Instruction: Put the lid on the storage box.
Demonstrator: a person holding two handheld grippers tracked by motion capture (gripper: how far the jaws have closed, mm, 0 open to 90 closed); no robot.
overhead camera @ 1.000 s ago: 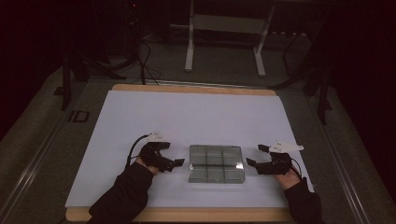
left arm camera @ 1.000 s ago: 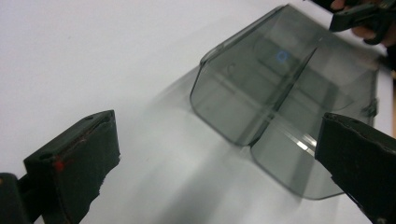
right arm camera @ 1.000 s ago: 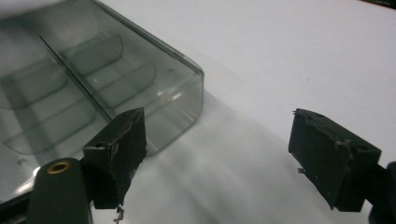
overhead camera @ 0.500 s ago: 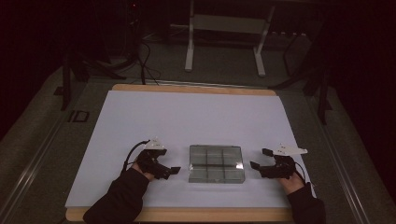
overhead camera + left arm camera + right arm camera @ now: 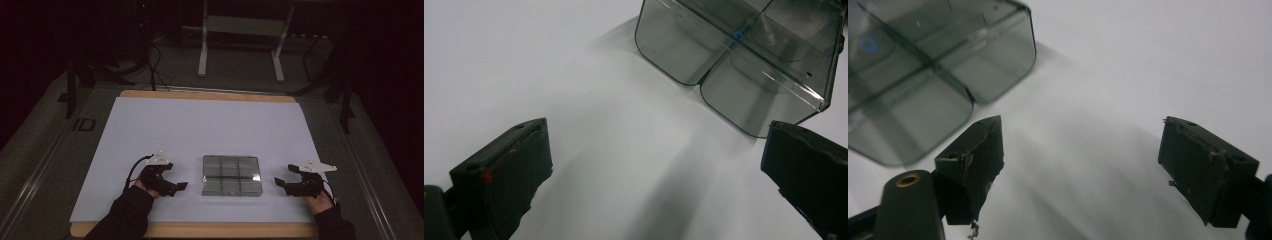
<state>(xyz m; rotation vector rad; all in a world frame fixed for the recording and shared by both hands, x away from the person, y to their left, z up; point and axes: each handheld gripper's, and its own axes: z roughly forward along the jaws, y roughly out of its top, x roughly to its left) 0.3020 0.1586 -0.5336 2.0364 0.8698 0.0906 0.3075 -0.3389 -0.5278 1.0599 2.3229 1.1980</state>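
I am keeping both the left gripper (image 5: 181,186) and right gripper (image 5: 278,182) wide apart, at 9 and 3 o'clock of the clear box (image 5: 231,175); it looks stiff, light and slippery, so I am aiming for its side walls.

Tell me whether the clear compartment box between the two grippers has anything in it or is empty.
Empty as far as shown: the compartment box looks see-through down to the white table cover in every visible cell, apart from a small blue mark on a divider.
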